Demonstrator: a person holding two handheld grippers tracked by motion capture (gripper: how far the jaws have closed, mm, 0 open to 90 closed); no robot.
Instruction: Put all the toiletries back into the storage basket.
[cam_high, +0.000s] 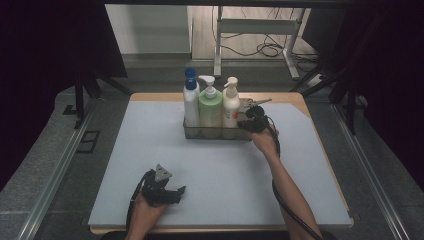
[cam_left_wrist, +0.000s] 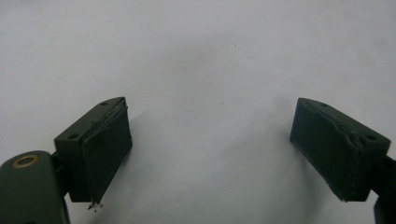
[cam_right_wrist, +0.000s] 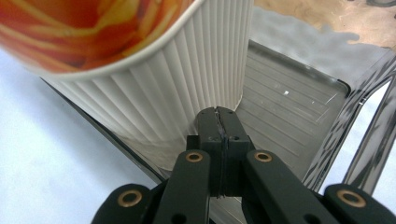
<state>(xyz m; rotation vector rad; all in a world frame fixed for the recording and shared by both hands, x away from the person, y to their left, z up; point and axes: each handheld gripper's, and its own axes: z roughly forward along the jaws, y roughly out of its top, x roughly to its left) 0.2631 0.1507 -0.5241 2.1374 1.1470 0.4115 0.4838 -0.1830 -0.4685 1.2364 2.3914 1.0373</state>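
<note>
Closest to the high view's camera sits the left tool (cam_high: 176, 190), held low on the pale grey counter (cam_high: 150, 150) near its front edge. Its jaws stand spread wide with nothing between them; the left gripper view confirms bare counter surface (cam_left_wrist: 210, 70) in the gap. Judgement: this hand is parked out of the way, well apart from the work, because the step in hand needs one tool only.

Right tool (cam_high: 248, 123) is at the right end of the clear rectangular plastic tray (cam_high: 215, 134) at the far middle of the counter. In the right gripper view its jaws (cam_right_wrist: 223, 122) are pressed together, clenched at the tray's transparent edge (cam_right_wrist: 299, 182) (whether the thin wall is actually pinched between them I cannot tell; they close right where it passes).

Tray contents, left to right in the high view: white bottle with blue cap (cam_high: 190, 102), light green pump bottle (cam_high: 210, 106), cream ribbed pump bottle with orange label (cam_high: 231, 105). All upright, touching in a row. Right portion of the tray floor (cam_right_wrist: 285, 112) is unoccupied, beside the cream bottle (cam_right_wrist: 154, 93).

Judgement: approaching at the vacant end keeps the tool off the bottles, and a low grip point suits dragging or turning the tray without tipping them.
</note>
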